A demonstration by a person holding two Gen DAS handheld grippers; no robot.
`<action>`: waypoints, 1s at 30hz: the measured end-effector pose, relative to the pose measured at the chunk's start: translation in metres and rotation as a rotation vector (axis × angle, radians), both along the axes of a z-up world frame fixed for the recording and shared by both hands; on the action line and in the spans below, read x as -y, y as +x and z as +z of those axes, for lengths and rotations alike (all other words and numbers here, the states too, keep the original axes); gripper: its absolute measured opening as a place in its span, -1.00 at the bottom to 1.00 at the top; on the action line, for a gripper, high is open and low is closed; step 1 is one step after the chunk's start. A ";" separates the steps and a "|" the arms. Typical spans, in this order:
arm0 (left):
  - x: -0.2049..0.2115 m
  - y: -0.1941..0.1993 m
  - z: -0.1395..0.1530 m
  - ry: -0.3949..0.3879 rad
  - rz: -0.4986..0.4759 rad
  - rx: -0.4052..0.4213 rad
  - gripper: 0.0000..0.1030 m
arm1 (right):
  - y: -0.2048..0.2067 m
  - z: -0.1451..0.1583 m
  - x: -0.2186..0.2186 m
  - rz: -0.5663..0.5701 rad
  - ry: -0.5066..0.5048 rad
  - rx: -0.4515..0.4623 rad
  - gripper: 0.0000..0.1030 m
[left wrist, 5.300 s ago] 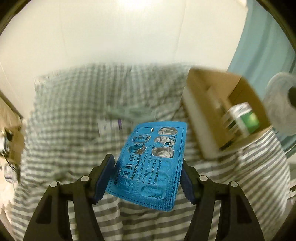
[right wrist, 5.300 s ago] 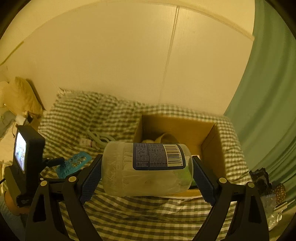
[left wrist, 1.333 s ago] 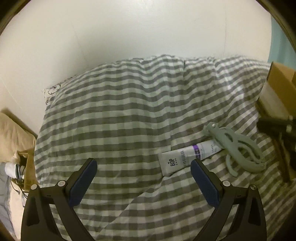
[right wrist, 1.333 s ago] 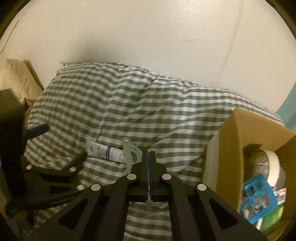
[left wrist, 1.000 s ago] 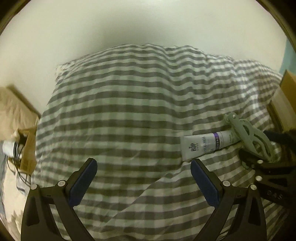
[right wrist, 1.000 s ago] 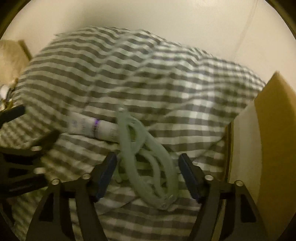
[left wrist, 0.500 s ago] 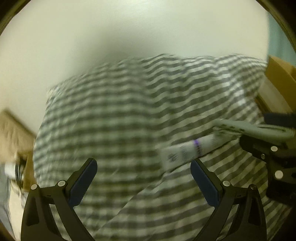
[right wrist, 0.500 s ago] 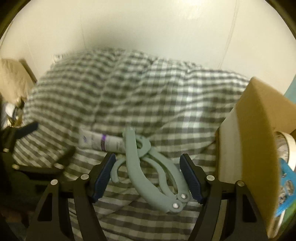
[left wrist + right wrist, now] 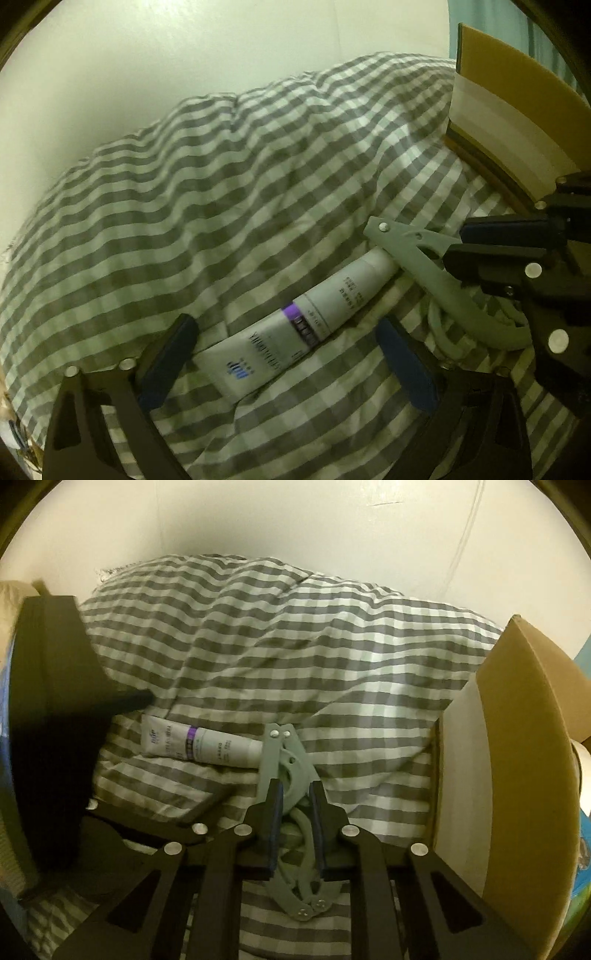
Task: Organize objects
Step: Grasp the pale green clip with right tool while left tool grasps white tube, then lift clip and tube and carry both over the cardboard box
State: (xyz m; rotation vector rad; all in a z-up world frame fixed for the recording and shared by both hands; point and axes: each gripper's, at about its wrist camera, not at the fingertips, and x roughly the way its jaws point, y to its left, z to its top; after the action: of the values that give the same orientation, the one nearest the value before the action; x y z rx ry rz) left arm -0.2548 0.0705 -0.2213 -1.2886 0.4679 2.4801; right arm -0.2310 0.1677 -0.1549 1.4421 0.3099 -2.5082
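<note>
R gripper [image 9: 295, 797] has its jaws clamped on the grey plastic clip [image 9: 286, 760] w/ the pads squeezing its middle, prob. so the springy thing can't twist when lifted. Clip's tip sits on the cap end of the white tube [image 9: 295, 328], which lies on the checked blanket [image 9: 221, 177]. L gripper [image 9: 284, 354] has its jaws wide apart, straddling the tube's flat end, apparently lined up to grab across its width. Cardboard box [image 9: 517, 746] stands at 3 o'clock in R view, near both items, the likely drop spot.
</note>
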 end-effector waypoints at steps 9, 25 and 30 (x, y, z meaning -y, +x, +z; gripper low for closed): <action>0.025 0.012 0.019 0.066 0.051 0.042 -0.49 | 0.009 0.004 -0.005 -0.034 0.060 -0.005 0.01; 0.055 0.065 0.052 0.086 0.166 0.053 -0.68 | 0.032 -0.017 -0.009 -0.014 0.063 0.098 0.10; 0.047 0.055 0.047 0.062 0.157 0.014 0.21 | 0.041 -0.002 -0.017 -0.023 0.026 0.037 -0.08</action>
State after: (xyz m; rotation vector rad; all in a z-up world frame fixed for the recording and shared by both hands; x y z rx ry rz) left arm -0.1996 0.0240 -0.1742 -1.3658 0.2940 2.5885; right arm -0.1896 0.1843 -0.1565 1.5083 0.3227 -2.5013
